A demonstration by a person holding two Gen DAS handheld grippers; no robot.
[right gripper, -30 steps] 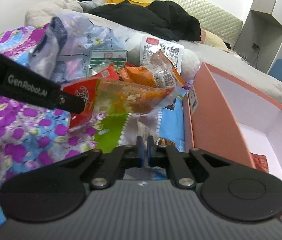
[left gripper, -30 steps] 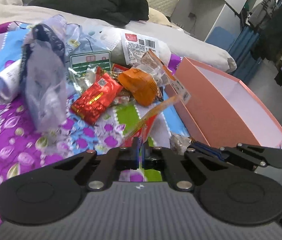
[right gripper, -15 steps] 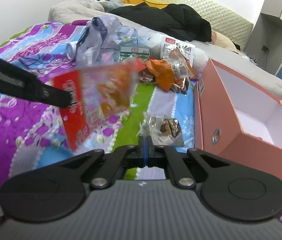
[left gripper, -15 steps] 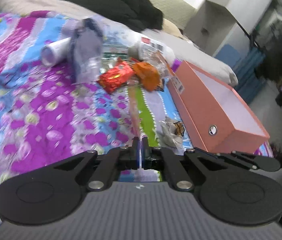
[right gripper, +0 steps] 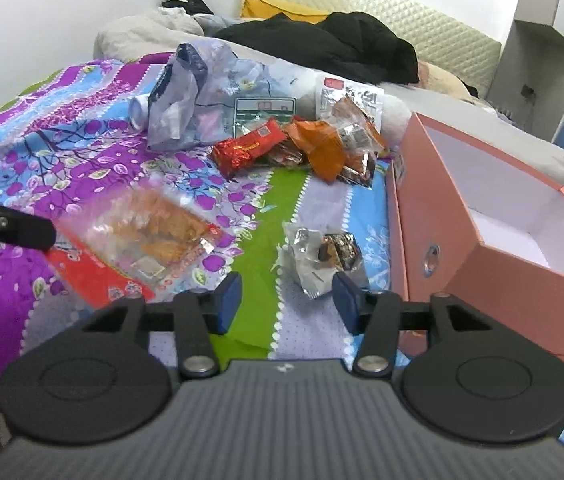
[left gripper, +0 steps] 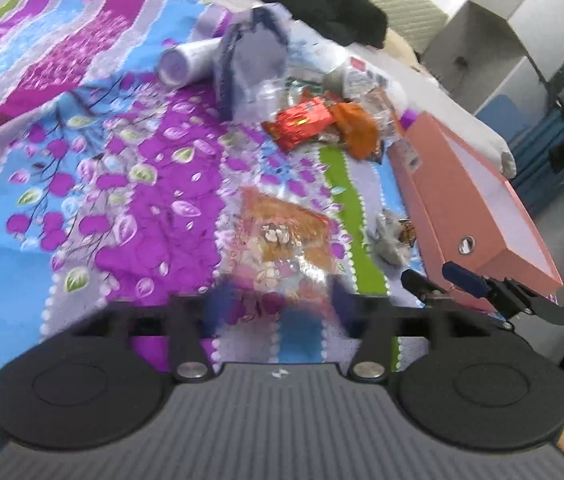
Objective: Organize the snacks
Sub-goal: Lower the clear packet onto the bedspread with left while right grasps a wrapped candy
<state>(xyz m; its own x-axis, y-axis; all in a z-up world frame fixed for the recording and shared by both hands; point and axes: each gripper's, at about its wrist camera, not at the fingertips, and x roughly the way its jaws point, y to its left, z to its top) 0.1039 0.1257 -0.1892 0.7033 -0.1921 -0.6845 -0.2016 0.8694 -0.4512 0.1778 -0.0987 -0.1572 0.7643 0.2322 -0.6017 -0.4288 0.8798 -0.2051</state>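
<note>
A clear and red snack bag [left gripper: 282, 236] lies flat on the patterned bedspread just ahead of my open left gripper [left gripper: 278, 304]; it also shows in the right wrist view [right gripper: 142, 240]. My right gripper [right gripper: 286, 298] is open and empty, just short of a small silver snack packet [right gripper: 322, 256]. An open pink box [right gripper: 494, 216] stands to the right; it also shows in the left wrist view [left gripper: 470, 196]. A pile of red and orange snack packs [right gripper: 302, 148] lies farther back.
A crumpled plastic bag [right gripper: 190, 100] and a white roll [left gripper: 186, 64] lie behind the pile. Black clothes [right gripper: 322, 48] and pillows are at the bed's head. The left gripper's finger [right gripper: 6, 224] shows at the right view's left edge.
My left gripper opened and let go of the clear and red snack bag, which now lies on the bedspread. My right gripper opened too. Both views pulled back and higher.
</note>
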